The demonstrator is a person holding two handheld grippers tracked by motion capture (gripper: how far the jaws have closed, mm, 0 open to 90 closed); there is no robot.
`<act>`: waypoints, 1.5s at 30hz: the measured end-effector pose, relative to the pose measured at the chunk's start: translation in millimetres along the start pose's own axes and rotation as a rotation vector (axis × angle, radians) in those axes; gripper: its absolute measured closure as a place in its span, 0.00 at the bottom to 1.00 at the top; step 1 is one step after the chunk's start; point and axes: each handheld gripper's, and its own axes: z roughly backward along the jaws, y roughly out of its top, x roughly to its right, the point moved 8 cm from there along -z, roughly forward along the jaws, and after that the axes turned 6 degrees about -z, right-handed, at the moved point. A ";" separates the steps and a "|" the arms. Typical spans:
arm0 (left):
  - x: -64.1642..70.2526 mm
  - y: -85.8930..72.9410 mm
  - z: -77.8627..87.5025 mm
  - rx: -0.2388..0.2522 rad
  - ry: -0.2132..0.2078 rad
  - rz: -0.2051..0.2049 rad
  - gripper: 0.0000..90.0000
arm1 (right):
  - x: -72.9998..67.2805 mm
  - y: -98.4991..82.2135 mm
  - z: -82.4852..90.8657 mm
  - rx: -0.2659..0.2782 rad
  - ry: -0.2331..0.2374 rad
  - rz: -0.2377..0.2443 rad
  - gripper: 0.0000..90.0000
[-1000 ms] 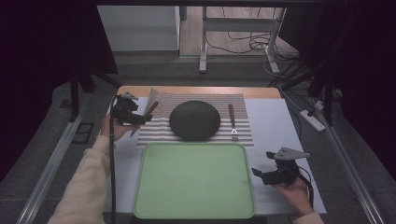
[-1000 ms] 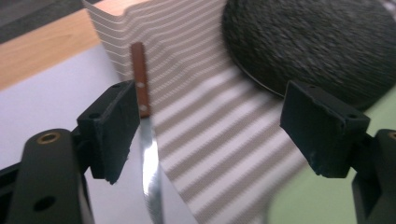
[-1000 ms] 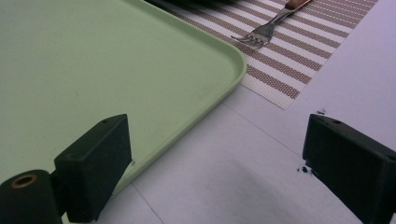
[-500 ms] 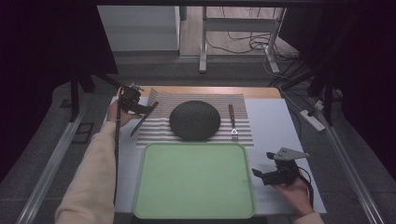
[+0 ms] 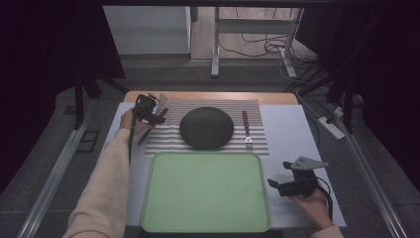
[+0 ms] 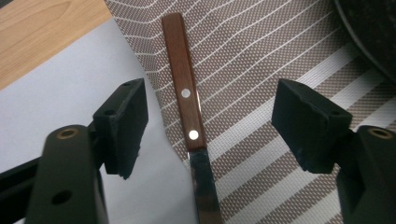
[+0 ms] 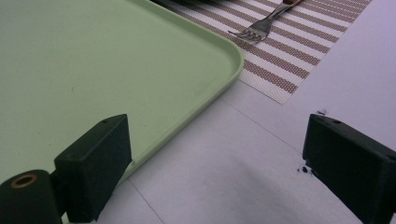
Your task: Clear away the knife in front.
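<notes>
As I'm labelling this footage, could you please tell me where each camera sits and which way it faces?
High view: above the person's side, facing forward and down on the table; both forearms and claws enter below.
Left gripper view: rides the left claw, looking down past its open jaws at the knife on the striped mat.
Right gripper view: rides the right claw, facing the green tray and fork.
Shared: the mat.

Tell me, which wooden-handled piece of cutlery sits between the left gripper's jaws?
The knife, left of the dark bowl. The fork lies on the bowl's other side.
</notes>
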 end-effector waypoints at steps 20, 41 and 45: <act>-12.6 -14.5 -17.3 -0.104 -0.074 0.014 0.55 | 1.1 -1.4 -1.2 -0.009 0.001 -0.002 0.09; -10.2 -12.3 -10.3 -0.115 -0.101 0.012 0.67 | 3.7 -3.4 -2.1 -0.021 -0.008 -0.005 0.09; -5.4 -9.3 -12.8 -0.129 -0.104 -0.011 0.68 | 4.1 -3.6 -3.1 -0.025 -0.008 -0.007 0.09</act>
